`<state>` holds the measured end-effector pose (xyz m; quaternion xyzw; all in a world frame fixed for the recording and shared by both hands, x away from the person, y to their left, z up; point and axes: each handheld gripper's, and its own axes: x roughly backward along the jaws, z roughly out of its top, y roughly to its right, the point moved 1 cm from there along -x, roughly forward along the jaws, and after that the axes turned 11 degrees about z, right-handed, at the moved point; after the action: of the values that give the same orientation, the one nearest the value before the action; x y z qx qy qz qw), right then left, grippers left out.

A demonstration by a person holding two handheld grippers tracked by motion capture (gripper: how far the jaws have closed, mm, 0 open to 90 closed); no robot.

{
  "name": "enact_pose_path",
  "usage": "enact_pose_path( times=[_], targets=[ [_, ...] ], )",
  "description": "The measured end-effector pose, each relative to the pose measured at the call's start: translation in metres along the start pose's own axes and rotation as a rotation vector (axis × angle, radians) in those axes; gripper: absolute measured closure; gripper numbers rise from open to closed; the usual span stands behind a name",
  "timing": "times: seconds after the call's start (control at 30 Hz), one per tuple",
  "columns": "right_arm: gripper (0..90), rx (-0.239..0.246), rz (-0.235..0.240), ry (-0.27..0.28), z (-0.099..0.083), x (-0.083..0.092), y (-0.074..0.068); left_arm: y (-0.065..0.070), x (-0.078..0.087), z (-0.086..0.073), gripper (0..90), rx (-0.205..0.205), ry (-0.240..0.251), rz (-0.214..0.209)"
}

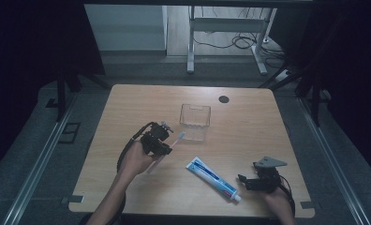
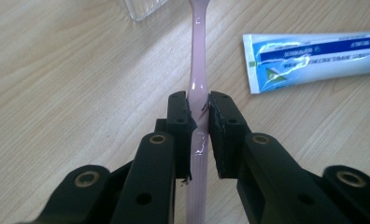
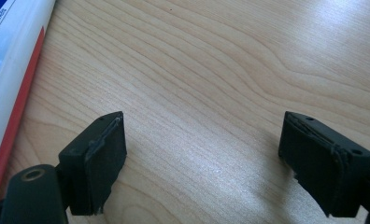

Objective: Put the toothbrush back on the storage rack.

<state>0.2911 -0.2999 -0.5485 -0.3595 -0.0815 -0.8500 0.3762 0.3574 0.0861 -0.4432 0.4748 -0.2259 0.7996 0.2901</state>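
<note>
A pale pink toothbrush [image 2: 198,79] is clamped by its handle between the pads of my left gripper [image 2: 199,116], held just above the wooden table. From above, the toothbrush [image 1: 174,142] points toward a clear plastic box [image 1: 195,117] near the table's middle, and my left gripper [image 1: 162,143] sits left of that box. A white and blue toothpaste tube [image 1: 213,178] lies flat at the front centre; the tube [image 2: 314,58] also shows to the right of the brush. My right gripper [image 1: 242,180] rests low beside the tube's cap end, jaws wide apart with bare wood between them [image 3: 202,154].
A small black round disc [image 1: 224,99] sits near the table's far edge. The wooden table [image 1: 249,131] has dark frame rails along both sides, and a desk frame with cables stands on the floor beyond it.
</note>
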Motion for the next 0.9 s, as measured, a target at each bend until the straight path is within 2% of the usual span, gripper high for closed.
enact_pose_path(
  times=[0.4,0.73,0.9],
  targets=[
    [15.1,0.0,0.0,0.0,0.0,0.0,0.0,0.002,0.01,0.016,79.3,-0.014,0.05,0.014],
    [15.1,0.0,0.0,0.0,0.0,0.0,0.0,0.008,0.016,0.031,79.3,-0.043,0.07,0.022],
    [15.1,0.001,0.0,0.0,0.0,0.0,0.0,0.008,0.017,0.034,79.3,-0.044,0.08,0.028]
  ],
)
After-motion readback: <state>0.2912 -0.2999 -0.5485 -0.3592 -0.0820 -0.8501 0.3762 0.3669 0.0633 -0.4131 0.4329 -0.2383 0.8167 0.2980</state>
